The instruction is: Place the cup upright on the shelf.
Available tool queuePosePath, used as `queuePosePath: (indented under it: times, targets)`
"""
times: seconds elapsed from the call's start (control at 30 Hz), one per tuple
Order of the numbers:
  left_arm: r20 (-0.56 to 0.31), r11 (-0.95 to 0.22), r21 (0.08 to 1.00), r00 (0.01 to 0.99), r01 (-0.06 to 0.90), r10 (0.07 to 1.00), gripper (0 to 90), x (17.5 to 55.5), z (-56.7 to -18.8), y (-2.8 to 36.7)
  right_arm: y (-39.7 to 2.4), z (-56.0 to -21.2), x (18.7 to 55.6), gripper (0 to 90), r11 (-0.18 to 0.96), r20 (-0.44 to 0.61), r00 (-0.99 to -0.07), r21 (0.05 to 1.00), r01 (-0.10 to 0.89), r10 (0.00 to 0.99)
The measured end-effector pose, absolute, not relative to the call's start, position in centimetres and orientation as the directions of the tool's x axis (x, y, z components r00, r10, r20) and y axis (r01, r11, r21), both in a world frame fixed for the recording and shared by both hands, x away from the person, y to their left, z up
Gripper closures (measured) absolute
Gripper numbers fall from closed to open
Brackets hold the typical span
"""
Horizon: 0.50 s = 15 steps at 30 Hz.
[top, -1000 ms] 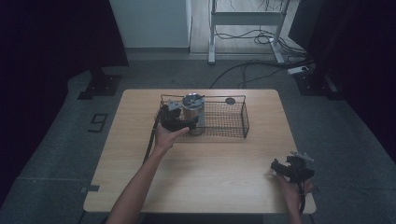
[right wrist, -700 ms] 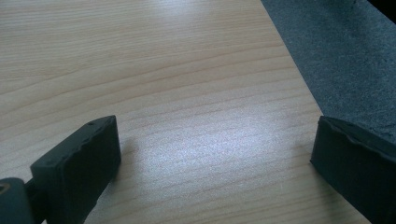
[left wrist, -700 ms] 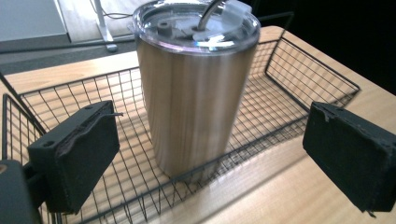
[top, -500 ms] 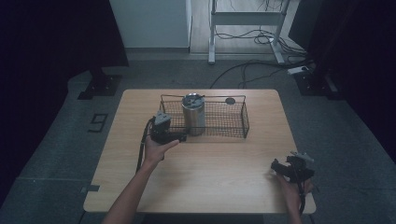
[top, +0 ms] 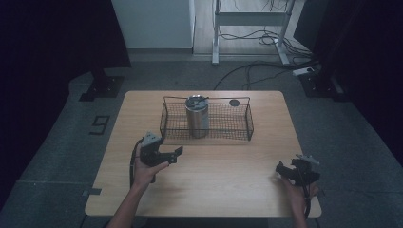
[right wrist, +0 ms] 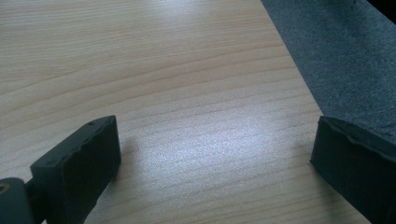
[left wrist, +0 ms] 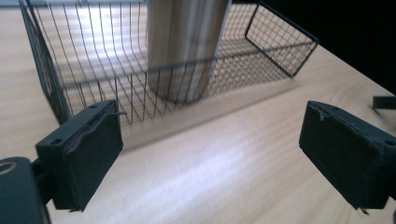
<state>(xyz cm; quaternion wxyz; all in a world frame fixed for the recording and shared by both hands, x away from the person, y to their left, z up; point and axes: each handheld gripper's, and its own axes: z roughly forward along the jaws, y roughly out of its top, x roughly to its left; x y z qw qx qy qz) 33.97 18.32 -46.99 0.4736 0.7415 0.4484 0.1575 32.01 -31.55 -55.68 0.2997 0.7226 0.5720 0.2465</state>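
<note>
Pale wood grain runs across the table [top: 214, 190], and at its left the person's left hand [top: 142, 172] holds the left gripper [top: 177, 154] low over the boards, just short of the basket's near wall and apart from it. Its jaws have just been closing, yet they stand parted with only bare tabletop between them, as the left gripper view makes plain; nothing is gripped. Beyond them sits the black wire basket [top: 242, 124], lying lengthwise across the far middle of the table, and inside it, towards its left half, a brushed steel tumbler [top: 197, 118] stands upright on the mesh floor with a dark lid on top. In the left gripper view the tumbler [left wrist: 187, 46] rises behind the mesh of the basket [left wrist: 51, 84], straight ahead of the jaws. A small dark round disc [top: 234, 102] lies on the table just behind the basket's far rim. Over at the right, near the table's front corner, the right gripper [top: 280, 168] rests in the person's right hand [top: 300, 191], its jaws spread wide over bare wood beside the table edge, holding nothing.
</note>
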Motion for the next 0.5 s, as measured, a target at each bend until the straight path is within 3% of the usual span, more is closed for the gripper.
queuePosePath:
  times: [0.5]
  targets:
    - [-0.181, -0.175, 0.827, 0.548, 0.534, 0.817, 6.5, 32.0, -48.7, 19.4, -31.5, -55.7, 32.0, 1.2, -0.166, 0.013, 0.224, 0.715, 0.679, 0.975]
